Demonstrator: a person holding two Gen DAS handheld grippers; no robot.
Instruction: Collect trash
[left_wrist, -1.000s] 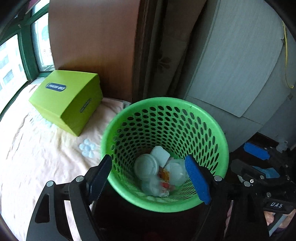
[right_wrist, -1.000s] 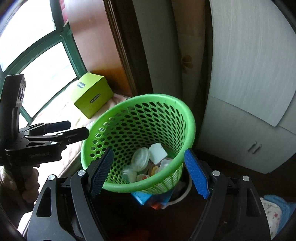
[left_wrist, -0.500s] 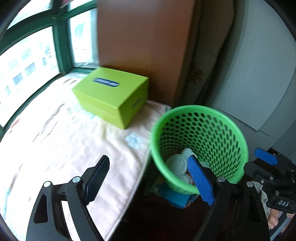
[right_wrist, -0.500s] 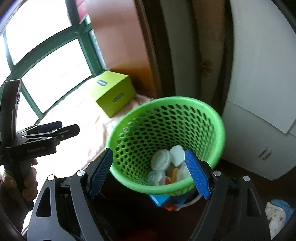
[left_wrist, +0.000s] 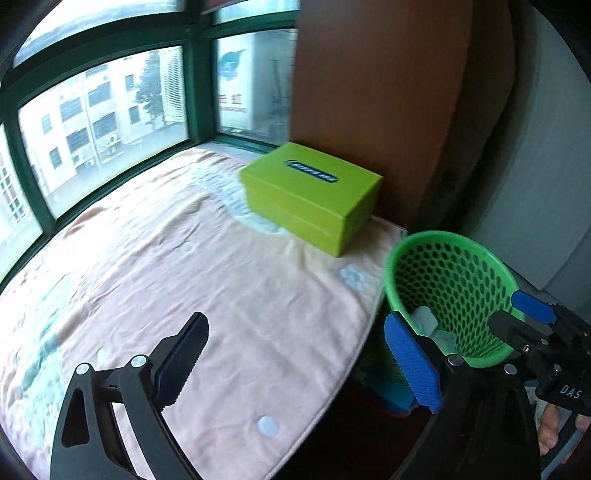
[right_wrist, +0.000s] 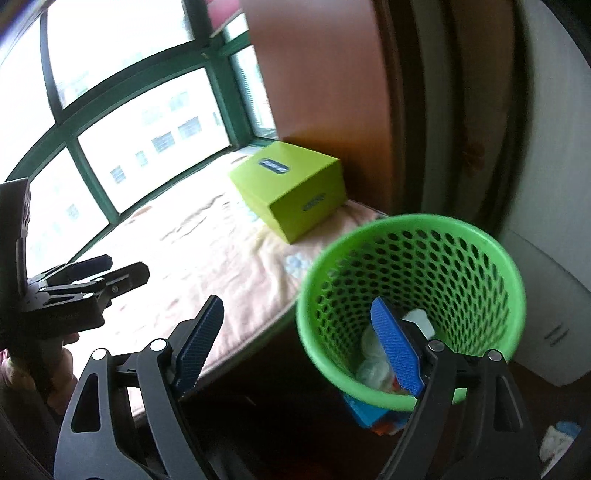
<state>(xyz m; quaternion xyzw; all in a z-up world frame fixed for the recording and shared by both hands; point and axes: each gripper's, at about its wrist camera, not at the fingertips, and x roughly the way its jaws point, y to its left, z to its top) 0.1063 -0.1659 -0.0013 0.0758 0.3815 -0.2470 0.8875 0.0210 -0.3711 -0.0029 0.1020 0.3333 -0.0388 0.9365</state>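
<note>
Both cameras are swinging away from the green basket toward the bed: a second ago the basket was filling the middle of each view, and now it is sitting at the right of the left wrist view and at the lower right of the right wrist view.

The left gripper is hanging over the pale pink bedsheet near the mattress edge, its jaws spread wide and holding nothing; its right finger is overlapping the basket's near rim. The right gripper is likewise gaping wide and empty, its left finger lying over the mattress edge, its right one crossing the basket's mouth. The person's left hand is gripping the left gripper's handle at the left border of the right wrist view.

Trash is lying at the bottom of the basket: whitish round lids and pale scraps, partly hidden behind the blue pad and blurred, so single pieces are hard to tell apart. A lime-green box is resting on the sheet by the brown wooden panel. Something blue and orange is showing beneath the basket, too dark and cut off to identify. Green-framed windows are curving behind the bed.
</note>
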